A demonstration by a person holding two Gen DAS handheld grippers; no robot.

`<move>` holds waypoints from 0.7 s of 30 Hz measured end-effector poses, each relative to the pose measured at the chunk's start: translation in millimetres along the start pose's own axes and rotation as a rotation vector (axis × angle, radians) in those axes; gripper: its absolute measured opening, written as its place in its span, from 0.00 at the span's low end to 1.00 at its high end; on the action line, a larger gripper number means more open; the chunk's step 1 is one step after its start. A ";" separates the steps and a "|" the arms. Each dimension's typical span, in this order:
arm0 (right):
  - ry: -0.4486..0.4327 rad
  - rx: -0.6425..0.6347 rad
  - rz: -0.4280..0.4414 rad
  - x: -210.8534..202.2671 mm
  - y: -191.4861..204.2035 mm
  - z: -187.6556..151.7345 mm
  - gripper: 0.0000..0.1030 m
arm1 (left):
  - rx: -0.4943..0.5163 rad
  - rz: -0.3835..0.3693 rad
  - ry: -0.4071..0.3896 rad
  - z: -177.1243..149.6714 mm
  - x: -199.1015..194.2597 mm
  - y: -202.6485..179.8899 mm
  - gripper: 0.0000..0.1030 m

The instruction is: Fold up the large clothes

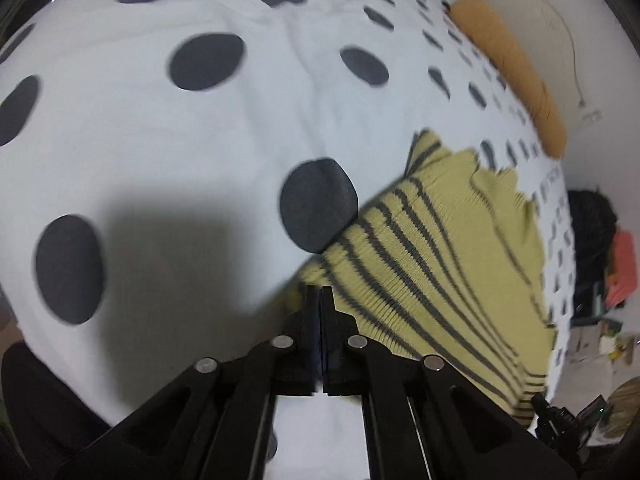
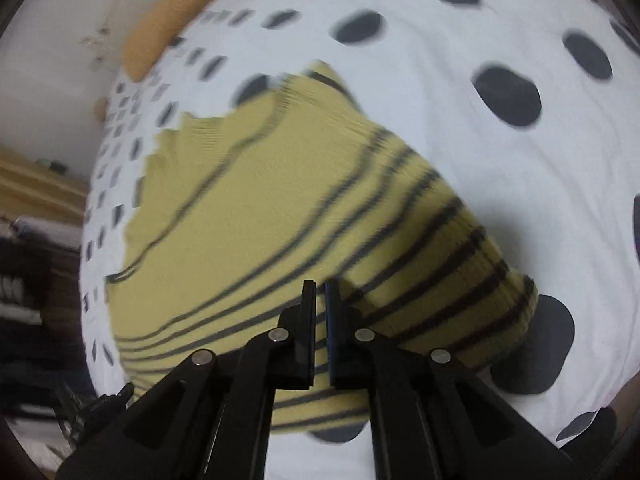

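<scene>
A yellow-green knit sweater with dark stripes (image 1: 432, 248) lies on a white bedcover with dark polka dots (image 1: 200, 152). In the left wrist view my left gripper (image 1: 321, 294) has its jaws pressed together at the sweater's left edge; whether cloth is pinched between them cannot be told. In the right wrist view the sweater (image 2: 280, 200) fills the middle, with its ribbed striped end at the right. My right gripper (image 2: 320, 290) hovers over the sweater's near striped part with its jaws almost together, a thin gap between them, holding nothing that I can see.
An orange pillow (image 1: 512, 68) lies along the bed's far edge by a white wall (image 1: 600, 80). Dark and coral clothes (image 1: 616, 256) and clutter sit beside the bed at the right. In the right wrist view, wooden furniture (image 2: 36, 184) stands left of the bed.
</scene>
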State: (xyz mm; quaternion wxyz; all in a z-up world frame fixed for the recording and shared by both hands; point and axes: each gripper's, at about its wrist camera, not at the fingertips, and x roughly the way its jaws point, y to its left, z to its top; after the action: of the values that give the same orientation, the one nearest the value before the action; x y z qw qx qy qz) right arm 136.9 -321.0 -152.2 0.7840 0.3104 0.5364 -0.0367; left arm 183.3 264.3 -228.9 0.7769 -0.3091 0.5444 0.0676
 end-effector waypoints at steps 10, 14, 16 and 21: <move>0.094 -0.179 0.134 11.8 89.6 -56.3 0.07 | -0.190 -0.352 0.132 -83.5 12.4 2.8 0.79; 0.134 -0.192 0.117 24.2 100.4 -68.6 0.07 | -0.249 -0.413 0.145 -79.5 46.4 -8.6 0.80; 0.144 -0.193 0.098 26.4 97.6 -71.6 0.07 | -0.261 -0.430 0.130 -71.3 54.4 -10.9 0.80; 0.154 -0.160 0.066 26.0 83.5 -72.8 0.07 | -0.292 -0.424 0.093 -52.7 73.4 -18.6 0.85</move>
State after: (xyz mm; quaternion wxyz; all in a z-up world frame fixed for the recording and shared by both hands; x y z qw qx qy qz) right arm 120.9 -208.3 -154.1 0.7636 0.2662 0.5856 0.0562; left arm 178.4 203.2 -297.9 0.6950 -0.5279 0.4870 -0.0332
